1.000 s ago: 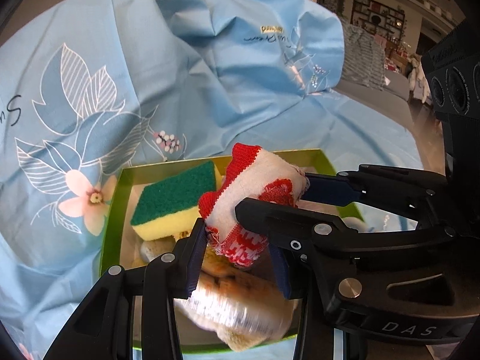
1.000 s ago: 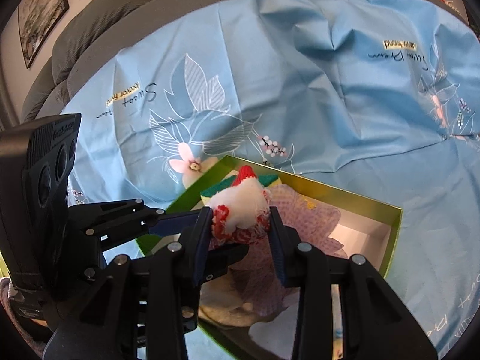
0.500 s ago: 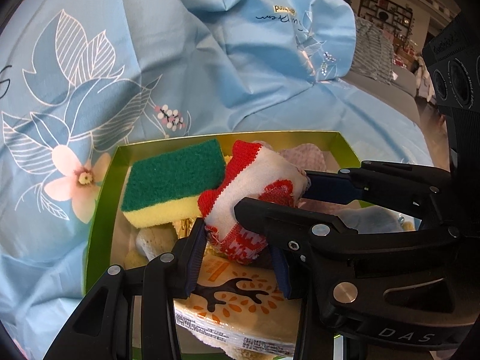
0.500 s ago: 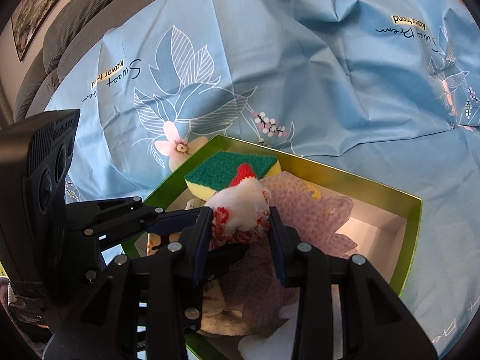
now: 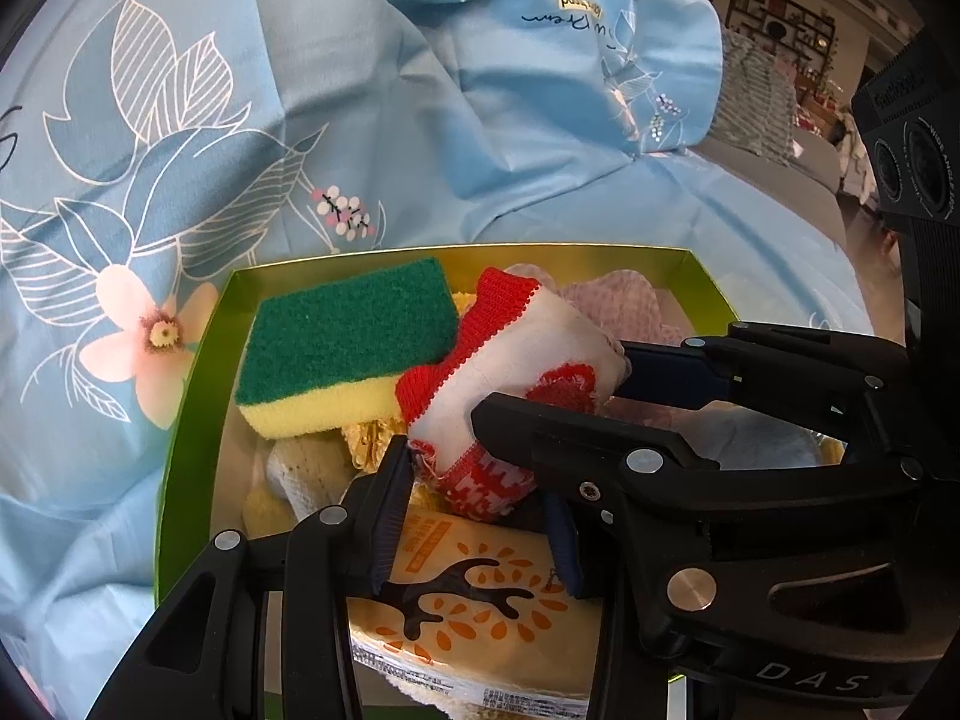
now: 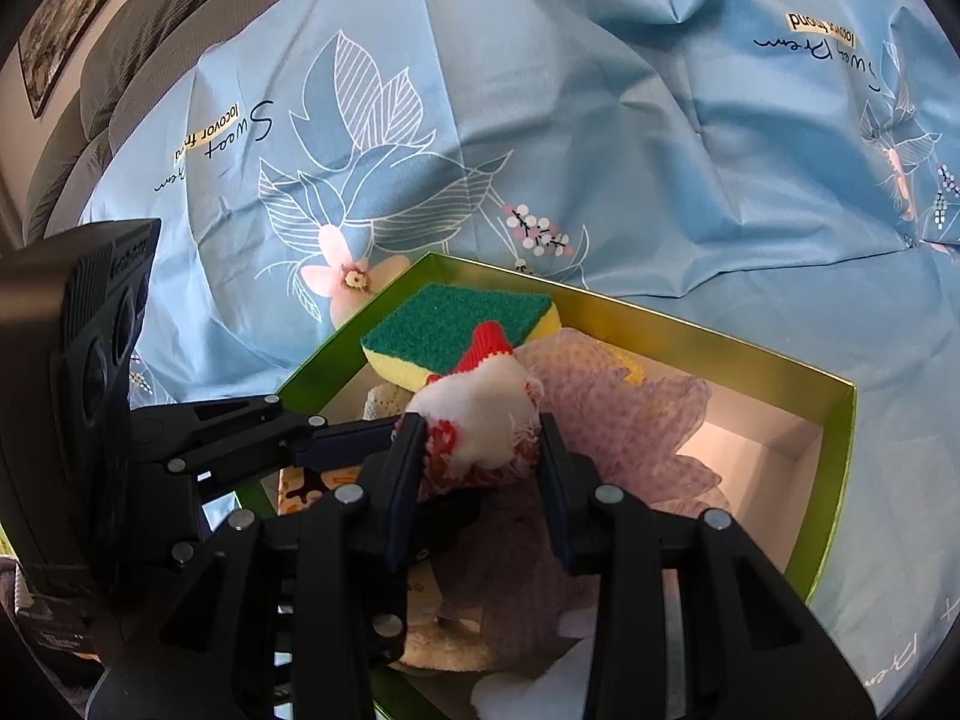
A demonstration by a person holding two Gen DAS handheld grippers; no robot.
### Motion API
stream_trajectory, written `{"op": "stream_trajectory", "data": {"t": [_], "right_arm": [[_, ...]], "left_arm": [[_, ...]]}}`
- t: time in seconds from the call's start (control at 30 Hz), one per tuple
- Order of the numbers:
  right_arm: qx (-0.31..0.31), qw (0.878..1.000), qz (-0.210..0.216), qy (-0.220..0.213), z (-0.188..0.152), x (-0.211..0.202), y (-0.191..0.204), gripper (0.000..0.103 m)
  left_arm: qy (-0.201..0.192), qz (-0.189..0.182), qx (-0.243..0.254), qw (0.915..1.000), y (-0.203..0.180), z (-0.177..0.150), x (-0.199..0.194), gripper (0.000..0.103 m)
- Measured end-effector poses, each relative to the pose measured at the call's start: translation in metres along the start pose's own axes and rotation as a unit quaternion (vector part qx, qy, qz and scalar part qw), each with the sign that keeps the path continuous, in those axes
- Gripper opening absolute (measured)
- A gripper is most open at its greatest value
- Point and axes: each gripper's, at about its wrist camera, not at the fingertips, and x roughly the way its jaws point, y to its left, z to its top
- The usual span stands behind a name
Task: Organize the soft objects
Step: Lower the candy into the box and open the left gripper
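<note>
- Left wrist view: the left tongs (image 5: 474,516) clamp the lower, patterned end of a rolled red-and-white knitted cloth (image 5: 510,384), narrowed onto it. The right tongs (image 5: 600,396) come in from the right and pinch the same roll near its middle.
- The roll's long axis runs up and away from the left tongs, its red cuff end pointing to the far wall of the green box (image 5: 186,432). It hangs over the box interior, just beside and partly overlapping a green-and-yellow scouring sponge (image 5: 348,342).
- Beneath the tongs lies a wrapped pack printed with an orange tree (image 5: 468,606); a pale lilac mesh cloth (image 5: 606,306) shows behind the roll. Whether the roll already rests on the pile is hard to tell; it looks close above it.
- Right wrist view: the right tongs (image 6: 480,462) grip the white end of the knitted cloth across its width, both pads pressing on it. The left tongs (image 6: 384,432) reach it from the left side.
- Here the sponge sits behind the roll at the box's far corner, the lilac mesh cloth spreads to the right, and a bare white floor remains at the right end of the box.
- Both hands are equally near; letting go together would likely drop the roll beside the sponge.
- The box sits on a light blue bedsheet (image 6: 600,150) printed with flowers and script, draped over grey cushions (image 6: 150,12). Framed pictures (image 6: 66,24) hang at upper left; shelves (image 5: 780,18) show far right in the left view.
</note>
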Motion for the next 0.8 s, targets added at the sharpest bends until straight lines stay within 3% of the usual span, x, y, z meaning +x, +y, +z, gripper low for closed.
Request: {"op": "stream_trajectory", "data": {"t": [0.57,0.63,0.73,0.8], "right_arm": [[0.018,1.0,0.009,0.006,-0.0025,0.0025,-0.0033,0.039],[0.023,1.0,0.008,0.007,-0.0029,0.0022,-0.0042,0.045],[0.036,0.999,0.004,0.009,-0.0033,0.0018,-0.0075,0.067],[0.039,0.999,0.003,0.009,-0.004,-0.0005,-0.0082,0.071]], "left_arm": [[0.014,0.003,-0.009,0.9999,0.0006,0.0009,0.0044,0.041],[0.017,0.01,-0.016,0.9997,0.0019,0.0013,0.0048,0.049],[0.019,0.027,-0.026,0.9991,0.0037,0.0006,0.004,0.078],[0.018,0.03,-0.031,0.9989,0.0054,-0.001,0.0023,0.078]]}}
